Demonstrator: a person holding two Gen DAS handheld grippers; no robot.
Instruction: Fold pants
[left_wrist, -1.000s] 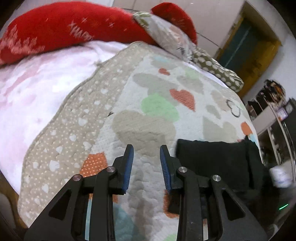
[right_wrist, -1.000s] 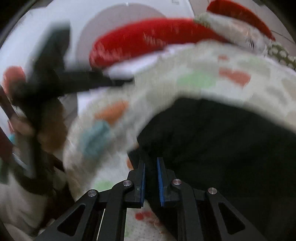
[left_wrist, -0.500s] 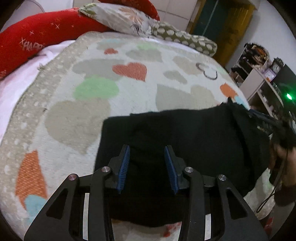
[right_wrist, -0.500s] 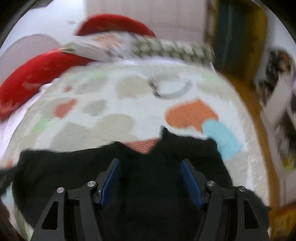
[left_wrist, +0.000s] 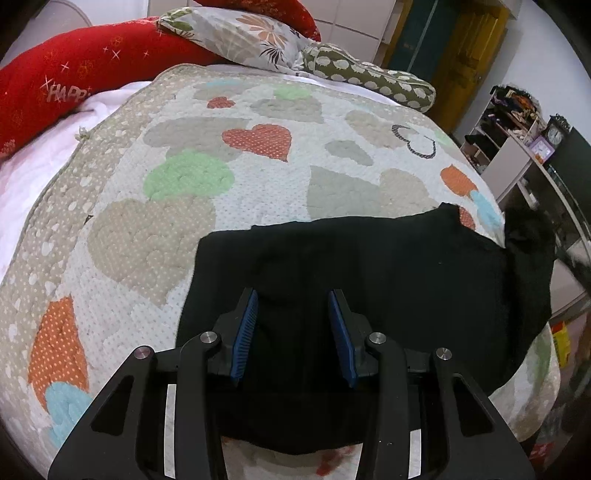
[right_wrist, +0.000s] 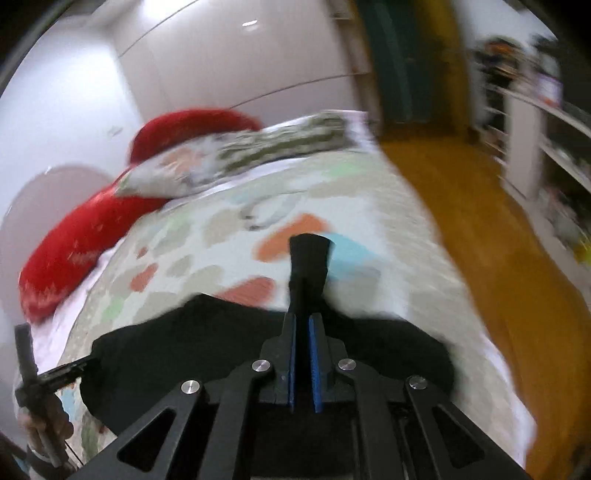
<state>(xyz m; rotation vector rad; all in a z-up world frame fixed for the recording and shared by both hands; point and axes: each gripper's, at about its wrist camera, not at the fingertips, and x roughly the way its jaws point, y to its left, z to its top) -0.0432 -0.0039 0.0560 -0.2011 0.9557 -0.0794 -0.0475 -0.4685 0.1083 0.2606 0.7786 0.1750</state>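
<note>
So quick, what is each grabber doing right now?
Left gripper: jaws open, over the black pants, gripping nothing.
Right gripper: jaws just closed, pinching a bit of the pants.

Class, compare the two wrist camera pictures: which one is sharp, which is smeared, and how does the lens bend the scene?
Left wrist view: sharp, evenly lit; the heart-print quilt bulges under fisheye distortion and the black pants show little detail. Right wrist view: motion blur smears the quilt, red pillow and orange floor; only the right gripper, shut on a bunch of pants, stays crisp.
</note>
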